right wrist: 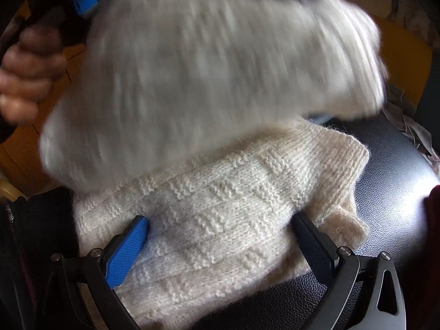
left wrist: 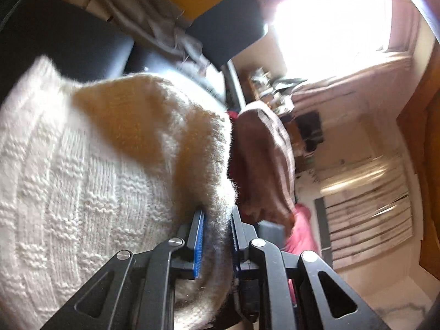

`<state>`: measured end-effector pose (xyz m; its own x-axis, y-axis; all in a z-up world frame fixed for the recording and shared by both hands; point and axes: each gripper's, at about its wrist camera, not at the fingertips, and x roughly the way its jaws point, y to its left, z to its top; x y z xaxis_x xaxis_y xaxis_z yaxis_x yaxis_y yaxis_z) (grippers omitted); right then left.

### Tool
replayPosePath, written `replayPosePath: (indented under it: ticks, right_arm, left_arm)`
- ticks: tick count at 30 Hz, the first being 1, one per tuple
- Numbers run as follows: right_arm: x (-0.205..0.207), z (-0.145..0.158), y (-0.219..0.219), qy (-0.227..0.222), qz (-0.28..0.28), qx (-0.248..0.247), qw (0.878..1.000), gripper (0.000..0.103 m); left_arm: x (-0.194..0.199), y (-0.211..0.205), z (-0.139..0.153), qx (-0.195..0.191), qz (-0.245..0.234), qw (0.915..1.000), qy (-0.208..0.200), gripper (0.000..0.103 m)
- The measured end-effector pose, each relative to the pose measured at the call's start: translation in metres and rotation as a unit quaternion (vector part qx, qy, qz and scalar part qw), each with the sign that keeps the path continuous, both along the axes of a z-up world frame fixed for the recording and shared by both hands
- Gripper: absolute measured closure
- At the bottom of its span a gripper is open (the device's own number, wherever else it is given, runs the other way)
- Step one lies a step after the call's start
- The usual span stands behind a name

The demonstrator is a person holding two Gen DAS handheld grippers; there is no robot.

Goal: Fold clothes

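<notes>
A cream knitted sweater (right wrist: 220, 214) lies on a black leather seat (right wrist: 393, 170). My right gripper (right wrist: 220, 220) stands open over its lower part, blue pad (right wrist: 129, 244) at left and dark finger (right wrist: 313, 242) at right, nothing clamped. My left gripper (left wrist: 217, 220) is shut on a fold of the same sweater (left wrist: 82, 170) and holds it lifted. In the right wrist view this lifted part (right wrist: 206, 63) hangs blurred above the flat part, with the left gripper's blue pad (right wrist: 85, 0) and a hand (right wrist: 24, 74) at the upper left.
A grey cloth (left wrist: 154, 19) drapes over the black seat back (left wrist: 55, 41). A brown garment (left wrist: 261, 159) and a pink one (left wrist: 299, 231) hang to the right. A bright window (left wrist: 330, 24) and a wooden door (left wrist: 423, 165) lie beyond. Orange floor (right wrist: 401, 55) shows past the seat.
</notes>
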<state>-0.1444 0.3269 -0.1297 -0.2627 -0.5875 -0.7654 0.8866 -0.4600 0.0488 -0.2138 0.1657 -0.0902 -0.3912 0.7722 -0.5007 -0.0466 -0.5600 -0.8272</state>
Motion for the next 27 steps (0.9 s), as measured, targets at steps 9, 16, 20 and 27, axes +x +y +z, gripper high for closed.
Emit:
replayPosePath:
  ticks: [9,16,20,27]
  right_arm:
    - [0.005,0.004,0.005,0.008,0.0,-0.007,1.0,0.0]
    - [0.022,0.013,0.014,0.023,-0.007,0.005,1.0,0.0]
    - [0.042,0.024,0.029,0.027,-0.019,0.02,0.999,0.0]
    - [0.086,0.053,0.065,-0.008,-0.044,-0.012,0.999,0.0]
  left_arm:
    - [-0.007,0.022,-0.001,0.036,-0.01,0.998,-0.05,0.097]
    - [-0.003,0.028,0.024,0.053,-0.024,0.9974,-0.042,0.085]
    - [0.018,-0.016,0.074,0.045,-0.008,0.9981,0.04,0.079]
    - [0.075,-0.136,0.078,-0.093,0.133,0.9831,0.085,0.072]
